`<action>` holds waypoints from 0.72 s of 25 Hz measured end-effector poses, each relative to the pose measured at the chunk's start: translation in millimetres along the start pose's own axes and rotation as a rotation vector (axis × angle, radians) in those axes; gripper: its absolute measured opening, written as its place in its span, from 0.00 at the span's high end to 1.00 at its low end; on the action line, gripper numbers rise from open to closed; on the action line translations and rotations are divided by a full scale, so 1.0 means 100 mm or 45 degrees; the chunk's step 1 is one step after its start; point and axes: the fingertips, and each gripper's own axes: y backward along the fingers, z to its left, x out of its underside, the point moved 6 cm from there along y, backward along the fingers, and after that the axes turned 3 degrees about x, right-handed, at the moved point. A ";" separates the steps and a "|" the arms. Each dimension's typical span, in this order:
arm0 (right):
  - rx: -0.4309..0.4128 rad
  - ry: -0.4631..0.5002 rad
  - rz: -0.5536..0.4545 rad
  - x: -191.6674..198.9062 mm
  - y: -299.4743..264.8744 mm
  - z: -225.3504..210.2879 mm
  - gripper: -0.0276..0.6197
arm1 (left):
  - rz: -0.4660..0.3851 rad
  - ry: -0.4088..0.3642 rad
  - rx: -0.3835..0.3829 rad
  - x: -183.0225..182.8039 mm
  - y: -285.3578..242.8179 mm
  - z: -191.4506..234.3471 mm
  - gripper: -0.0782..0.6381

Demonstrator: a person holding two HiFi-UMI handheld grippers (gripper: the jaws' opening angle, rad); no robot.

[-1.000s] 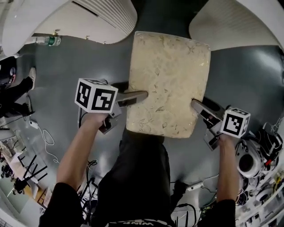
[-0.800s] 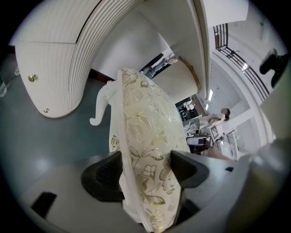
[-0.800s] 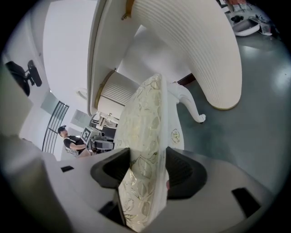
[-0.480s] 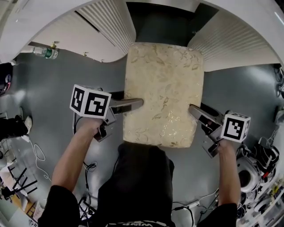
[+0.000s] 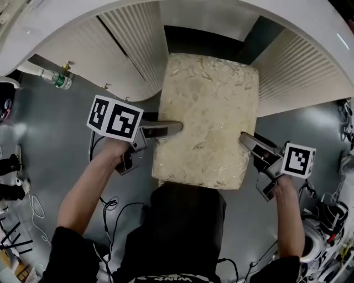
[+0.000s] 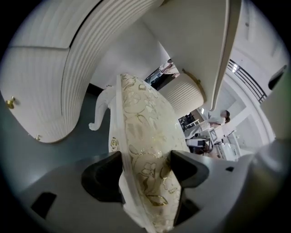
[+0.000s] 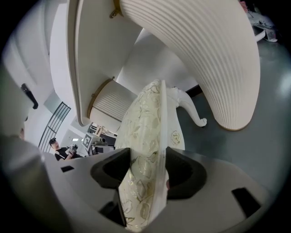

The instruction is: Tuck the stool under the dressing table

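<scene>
The stool (image 5: 207, 124) has a cream seat cushion with a gold leaf pattern and white curled legs (image 6: 101, 109). Its far end lies in the dark gap between the two ribbed white pedestals of the dressing table (image 5: 133, 50). My left gripper (image 5: 166, 128) is shut on the seat's left edge; the cushion (image 6: 145, 164) fills the space between its pads. My right gripper (image 5: 246, 141) is shut on the seat's right edge, the cushion (image 7: 143, 173) pressed between its jaws. The table's top (image 5: 232, 14) curves above the stool.
A plastic bottle (image 5: 55, 79) lies on the grey floor left of the left pedestal. Cables (image 5: 108, 207) trail on the floor by my left arm, and equipment (image 5: 332, 215) crowds the right edge. Ribbed pedestals (image 7: 213, 54) flank the stool closely on both sides.
The stool has slid forward between the pedestals with both grippers holding its sides. The dressing table now fills more of the head view's top, and the bottle sits nearer.
</scene>
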 end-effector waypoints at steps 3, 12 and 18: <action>0.012 0.021 -0.036 -0.31 -0.14 -0.17 0.56 | -0.021 -0.027 0.006 -0.34 -0.14 0.17 0.42; 0.115 -0.041 -0.174 -1.33 -0.65 -0.72 0.56 | -0.032 -0.095 0.066 -1.63 -0.59 0.83 0.42; 0.194 -0.124 -0.240 -1.76 -1.09 -1.05 0.56 | -0.057 -0.124 0.090 -2.23 -0.87 1.34 0.41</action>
